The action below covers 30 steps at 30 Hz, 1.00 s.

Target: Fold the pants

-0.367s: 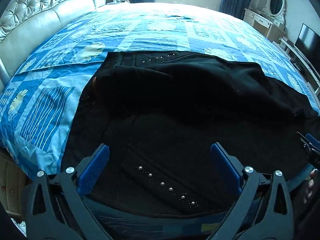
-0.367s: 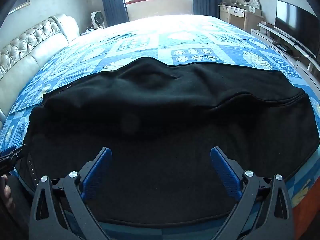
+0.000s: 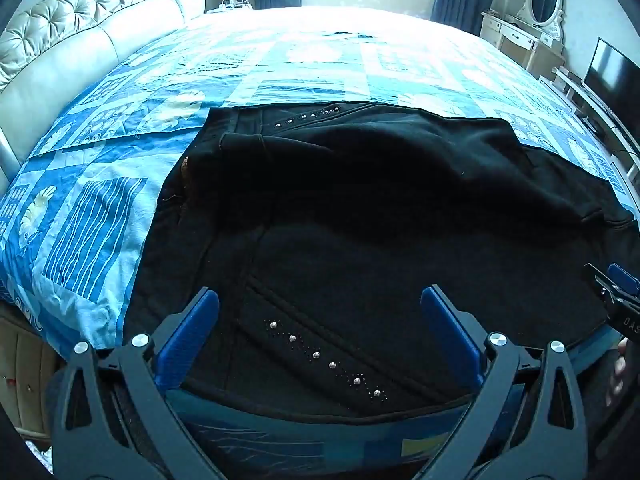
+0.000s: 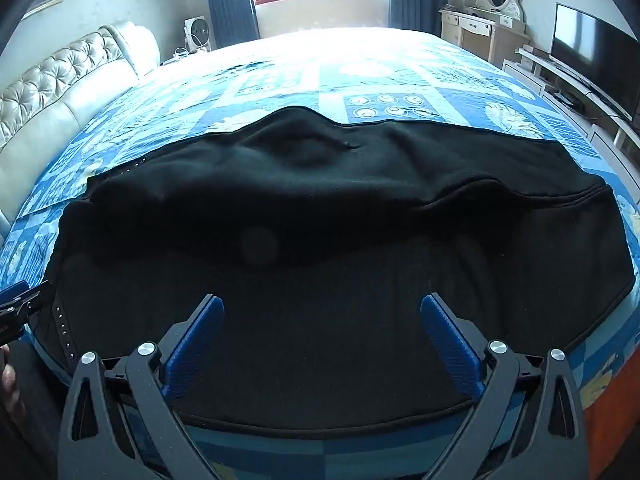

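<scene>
With my left claw (image 3: 319, 320) and right claw (image 4: 322, 322) both spread wide and empty, I should pinch the studded black fabric pants' (image 3: 360, 208) near hem just below each evenly.

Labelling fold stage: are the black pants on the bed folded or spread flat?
Folded once lengthwise: the black pants have one leg laid over the other, its edge running across the fabric, and studded trim shows on both far and near halves.

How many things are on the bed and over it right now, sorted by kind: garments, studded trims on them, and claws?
Black pants: 1
Studded trims: 2, near one, far one
Claws: 2, left claw and right claw, both open
Total: 5
</scene>
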### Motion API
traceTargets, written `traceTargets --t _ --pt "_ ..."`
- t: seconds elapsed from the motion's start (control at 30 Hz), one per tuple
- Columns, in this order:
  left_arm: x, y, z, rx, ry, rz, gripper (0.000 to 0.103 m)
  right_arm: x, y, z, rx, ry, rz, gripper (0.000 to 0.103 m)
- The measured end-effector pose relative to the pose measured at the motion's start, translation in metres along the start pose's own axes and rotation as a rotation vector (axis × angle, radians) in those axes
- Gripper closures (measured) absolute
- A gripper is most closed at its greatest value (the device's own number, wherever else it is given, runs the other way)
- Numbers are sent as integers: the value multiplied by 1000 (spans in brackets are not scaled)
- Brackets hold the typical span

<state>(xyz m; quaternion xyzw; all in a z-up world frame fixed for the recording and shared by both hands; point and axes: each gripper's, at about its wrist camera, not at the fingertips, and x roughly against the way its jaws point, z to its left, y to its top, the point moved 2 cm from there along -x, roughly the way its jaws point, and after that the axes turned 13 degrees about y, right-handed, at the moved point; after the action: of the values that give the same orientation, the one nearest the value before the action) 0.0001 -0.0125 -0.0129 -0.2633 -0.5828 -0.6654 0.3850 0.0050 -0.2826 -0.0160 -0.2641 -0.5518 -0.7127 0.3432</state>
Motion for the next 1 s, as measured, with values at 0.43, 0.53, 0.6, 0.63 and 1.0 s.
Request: traceTargets --t 0.43,0.53,0.6,0.63,1.0 --pt "-1 -1 0 -7 -7 14 2 1 1 -9 -12 14 11 5" --pt "-1 -3 0 -2 -2 14 2 0 1 -10 -17 17 16 5" --pt "-1 -3 -1 -8 -1 12 2 0 1 -10 -19 18 16 5" --pt "0 -3 -1 -9 0 8 2 1 0 -10 -18 17 17 5" --pt "-3 -4 -1 -7 4 20 2 -3 -3 -11 -20 24 31 5"
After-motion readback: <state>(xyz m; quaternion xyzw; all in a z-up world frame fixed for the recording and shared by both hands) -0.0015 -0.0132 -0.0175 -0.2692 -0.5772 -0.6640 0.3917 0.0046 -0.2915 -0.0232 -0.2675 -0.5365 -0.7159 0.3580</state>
